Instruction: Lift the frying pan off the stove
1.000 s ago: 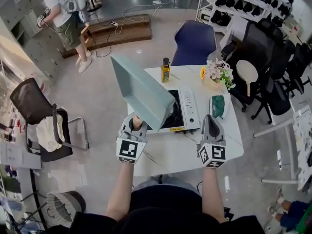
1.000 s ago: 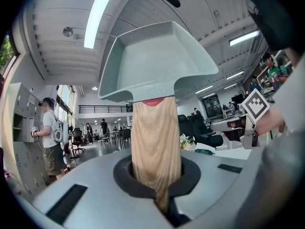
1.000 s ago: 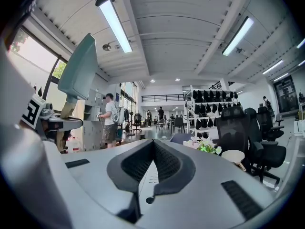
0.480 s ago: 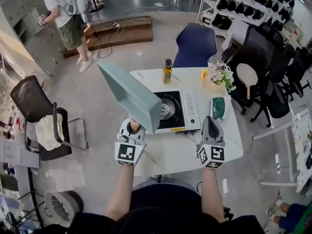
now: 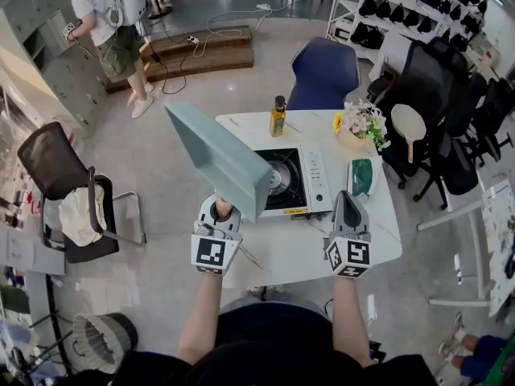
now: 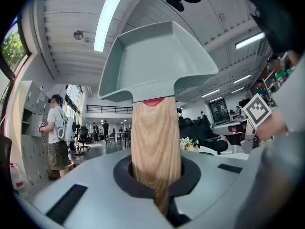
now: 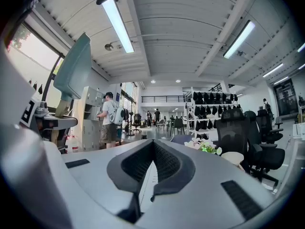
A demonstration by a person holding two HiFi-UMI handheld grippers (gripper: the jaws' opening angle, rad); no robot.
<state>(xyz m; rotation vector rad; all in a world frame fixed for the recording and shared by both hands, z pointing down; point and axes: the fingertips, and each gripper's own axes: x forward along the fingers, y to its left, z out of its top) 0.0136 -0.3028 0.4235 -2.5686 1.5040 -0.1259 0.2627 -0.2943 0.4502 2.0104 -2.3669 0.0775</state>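
The frying pan (image 5: 217, 163) is a square teal pan with a wooden handle (image 6: 155, 142). It hangs in the air, tilted up, left of the white table stove (image 5: 310, 185). The black burner (image 5: 278, 177) lies uncovered. My left gripper (image 5: 218, 209) is shut on the handle; in the left gripper view the pan (image 6: 157, 61) rises straight above the jaws. My right gripper (image 5: 347, 205) hovers over the table's front right, shut and holding nothing (image 7: 151, 173). The right gripper view catches the pan (image 7: 76, 70) at its left.
On the white table (image 5: 282, 252) stand a yellow oil bottle (image 5: 277, 117), a flower pot (image 5: 360, 123) and a green object (image 5: 360, 175). A blue chair (image 5: 325, 69) is behind the table, a black chair (image 5: 60, 175) to the left. A person (image 5: 105, 22) stands far back left.
The pan has swung left off the stove, uncovering the burner, then shifted slightly back to the right. The right gripper has stayed still.
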